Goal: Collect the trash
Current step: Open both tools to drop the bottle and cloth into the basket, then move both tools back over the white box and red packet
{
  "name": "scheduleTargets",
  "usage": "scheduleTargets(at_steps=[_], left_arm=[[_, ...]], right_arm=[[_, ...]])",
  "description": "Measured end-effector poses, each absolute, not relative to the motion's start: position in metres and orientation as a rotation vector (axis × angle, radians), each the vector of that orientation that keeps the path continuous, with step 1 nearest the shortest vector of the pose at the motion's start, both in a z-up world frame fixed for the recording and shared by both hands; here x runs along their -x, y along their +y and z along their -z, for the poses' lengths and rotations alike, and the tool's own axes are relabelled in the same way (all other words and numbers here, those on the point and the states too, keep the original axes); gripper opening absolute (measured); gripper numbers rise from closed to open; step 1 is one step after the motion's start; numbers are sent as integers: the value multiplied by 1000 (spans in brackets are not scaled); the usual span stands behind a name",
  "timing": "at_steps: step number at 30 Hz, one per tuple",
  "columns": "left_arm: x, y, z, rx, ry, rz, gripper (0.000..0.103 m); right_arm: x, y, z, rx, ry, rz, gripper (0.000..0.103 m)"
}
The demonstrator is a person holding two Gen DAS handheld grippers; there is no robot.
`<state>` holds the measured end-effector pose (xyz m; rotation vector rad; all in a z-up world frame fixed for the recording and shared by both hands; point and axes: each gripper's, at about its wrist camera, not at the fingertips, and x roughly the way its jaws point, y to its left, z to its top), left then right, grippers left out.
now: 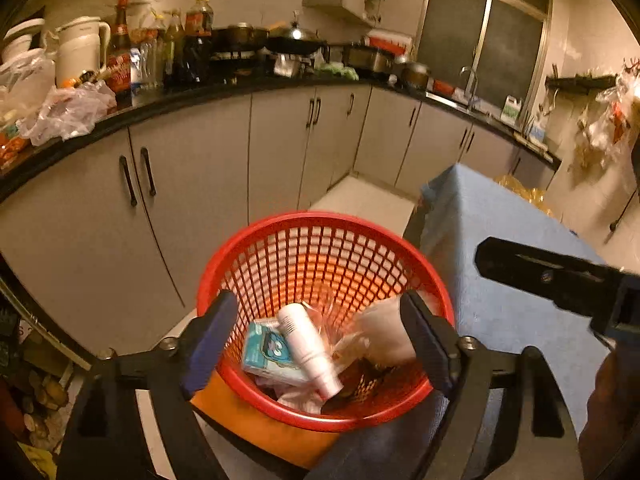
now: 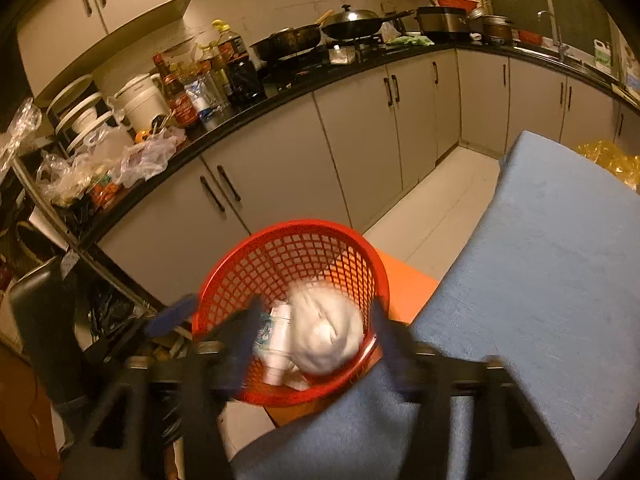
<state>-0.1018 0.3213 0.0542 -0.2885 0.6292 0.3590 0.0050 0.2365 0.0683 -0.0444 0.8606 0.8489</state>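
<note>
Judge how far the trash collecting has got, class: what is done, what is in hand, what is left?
Done: a white bottle, a teal carton and a crumpled white wad are in the red basket. In hand: nothing; the left gripper and right gripper are open above it. Left: nothing visible on the blue tablecloth.

white jug [image 1: 82, 50] | sauce bottles [image 1: 120, 52] | wok [image 2: 352, 24] | grey cabinets [image 1: 276, 148] | blue cloth [image 2: 552, 260]

Left hand-held gripper [image 1: 316, 336]: black frame, two fingers [image 1: 208, 336] faced with blue pads, silver pivot screws [image 1: 168, 345]. Right hand-held gripper [image 2: 316, 340]: same black build, blue pads, blurred.
</note>
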Motion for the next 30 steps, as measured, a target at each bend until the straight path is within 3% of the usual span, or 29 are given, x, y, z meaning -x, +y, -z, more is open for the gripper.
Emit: scheduleTargets(at_steps=[2,14,30], left_arm=[[102,321,-56,283,627,-355,89],[98,290,-66,268,638,-272,89],[58,141,-74,83,737,11,91]], right_arm=[[-6,229,-70,13,839,-848,81],[-10,142,-86,-106,803,-763,81],[-45,-97,-86,-80,757,-421,84]])
